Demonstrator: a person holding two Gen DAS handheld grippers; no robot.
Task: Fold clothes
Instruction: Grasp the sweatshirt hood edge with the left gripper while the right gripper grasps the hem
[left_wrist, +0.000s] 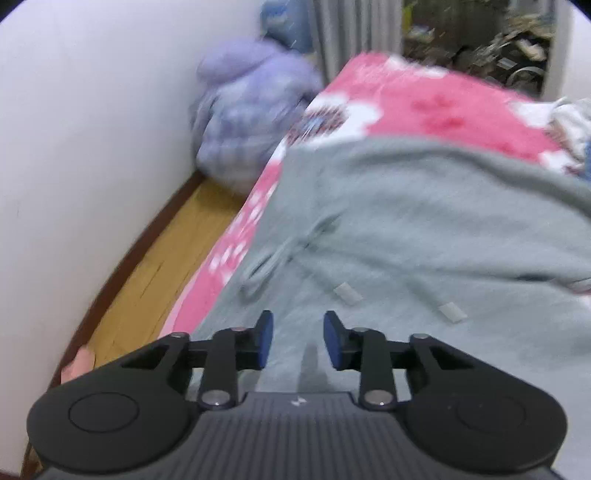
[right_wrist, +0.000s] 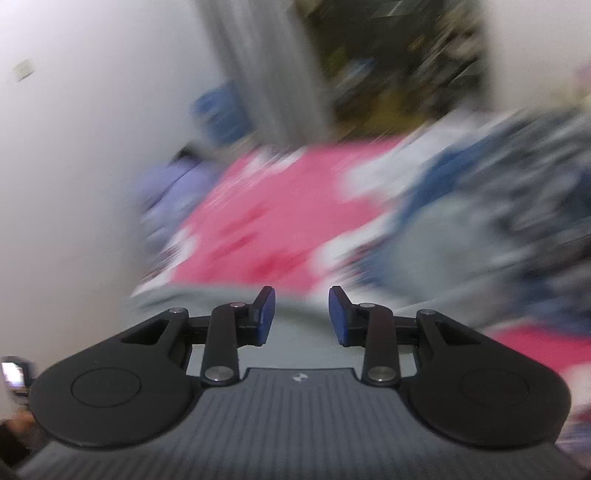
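Note:
A grey-green hooded garment with a drawstring lies spread on a pink flowered bed cover. My left gripper is open and empty, just above the garment's near part. My right gripper is open and empty, above the garment's edge. The right wrist view is heavily blurred by motion; the pink cover shows beyond the fingers.
A lilac bundle of cloth lies against the white wall beside the bed. A wooden ledge runs along the bed's left side. A blurred pile of blue and white clothes lies at the right.

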